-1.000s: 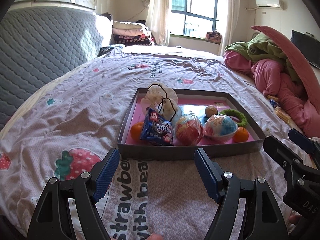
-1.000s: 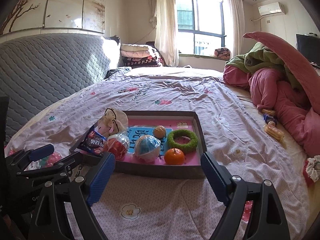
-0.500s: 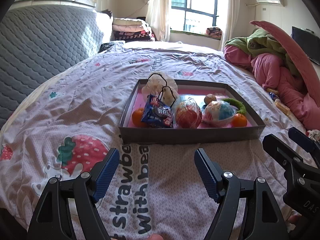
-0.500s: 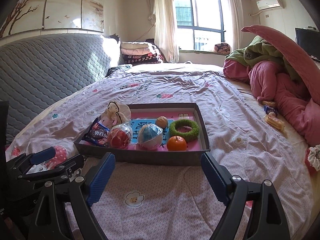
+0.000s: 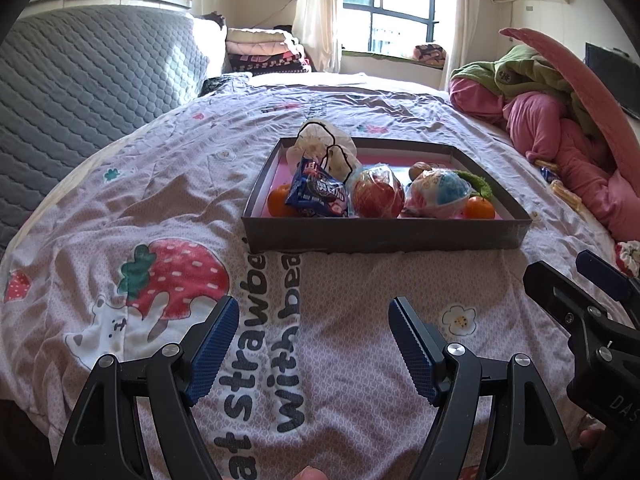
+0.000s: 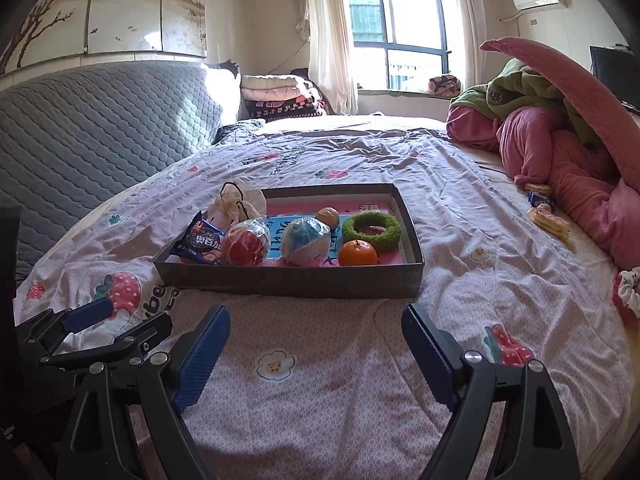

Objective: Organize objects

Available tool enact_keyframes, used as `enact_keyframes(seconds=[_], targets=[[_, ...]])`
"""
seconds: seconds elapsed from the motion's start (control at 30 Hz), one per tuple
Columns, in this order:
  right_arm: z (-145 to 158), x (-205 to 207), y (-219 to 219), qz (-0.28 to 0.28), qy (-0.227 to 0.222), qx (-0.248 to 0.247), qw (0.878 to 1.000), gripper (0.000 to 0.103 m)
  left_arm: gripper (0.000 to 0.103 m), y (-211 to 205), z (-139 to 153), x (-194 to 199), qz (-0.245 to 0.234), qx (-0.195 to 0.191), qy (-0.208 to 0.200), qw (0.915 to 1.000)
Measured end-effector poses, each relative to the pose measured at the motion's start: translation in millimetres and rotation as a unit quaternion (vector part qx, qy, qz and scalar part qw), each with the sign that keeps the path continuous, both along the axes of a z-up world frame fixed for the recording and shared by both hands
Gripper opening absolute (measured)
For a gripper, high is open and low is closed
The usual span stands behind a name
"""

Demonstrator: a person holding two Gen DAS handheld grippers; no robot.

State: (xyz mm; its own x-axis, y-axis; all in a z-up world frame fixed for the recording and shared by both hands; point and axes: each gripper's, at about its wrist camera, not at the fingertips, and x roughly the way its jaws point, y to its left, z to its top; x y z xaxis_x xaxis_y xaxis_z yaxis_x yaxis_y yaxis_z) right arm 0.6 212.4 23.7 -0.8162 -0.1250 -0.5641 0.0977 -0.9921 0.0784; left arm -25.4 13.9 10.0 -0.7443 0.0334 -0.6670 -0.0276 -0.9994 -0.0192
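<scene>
A shallow grey box point(image 5: 384, 236) point(image 6: 288, 280) with a pink floor lies on the bed ahead of both grippers. Inside it are a blue snack packet point(image 5: 316, 192) point(image 6: 198, 244), a wrapped red ball point(image 5: 378, 196) point(image 6: 245, 245), a wrapped blue-and-white ball point(image 5: 438, 192) point(image 6: 306, 240), two oranges point(image 5: 478, 208) point(image 5: 278, 202), one of them also in the right wrist view point(image 6: 357, 253), a green ring point(image 6: 372, 230), a small brown nut point(image 6: 328, 216) and a white pouch point(image 5: 324, 148) point(image 6: 240, 202). My left gripper point(image 5: 314, 330) and right gripper point(image 6: 316, 340) both stand open and empty, short of the box.
A pile of pink and green bedding point(image 6: 560, 128) fills the right side. Loose snack packets point(image 6: 546, 216) lie by it, and a frilly scrunchie point(image 6: 626, 292) near the bed's right edge. A grey quilted headboard point(image 6: 100, 128) runs along the left. Folded blankets point(image 6: 280, 96) are stacked far back.
Both grippers have drawn back from the box and risen a little, so the box looks farther away. Both stay open and empty.
</scene>
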Motion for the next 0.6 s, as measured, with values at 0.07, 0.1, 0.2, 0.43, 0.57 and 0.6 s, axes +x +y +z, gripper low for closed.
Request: enact_keyframes(seconds=[0.07, 0.1, 0.2, 0.43, 0.57, 0.6], targets=[[-2, 2, 0, -0.001, -0.002, -0.002, 1.000, 0.087, 0.078, 1, -3, 1, -0.001, -0.005, -0.003, 1.0000], [-4, 2, -1, 0.001, -0.005, -0.003, 1.000, 0.087, 0.078, 2, -5, 2, -0.001, -0.007, -0.004, 1.0000], [-10, 3, -3, -0.002, -0.011, 0.002, 1.000, 0.087, 0.078, 1, -8, 2, -0.002, -0.007, -0.007, 0.9999], [-18, 4, -4, -0.005, -0.018, 0.007, 1.000, 0.087, 0.078, 0, -14, 4, 0.002, -0.003, -0.008, 1.0000], [-23, 4, -3, -0.003, -0.021, 0.008, 1.000, 0.087, 0.078, -1, -18, 1, 0.005, -0.004, -0.011, 0.9999], [-24, 4, -4, -0.002, -0.024, 0.011, 1.000, 0.087, 0.078, -2, -20, -1, 0.008, -0.006, -0.014, 0.9998]])
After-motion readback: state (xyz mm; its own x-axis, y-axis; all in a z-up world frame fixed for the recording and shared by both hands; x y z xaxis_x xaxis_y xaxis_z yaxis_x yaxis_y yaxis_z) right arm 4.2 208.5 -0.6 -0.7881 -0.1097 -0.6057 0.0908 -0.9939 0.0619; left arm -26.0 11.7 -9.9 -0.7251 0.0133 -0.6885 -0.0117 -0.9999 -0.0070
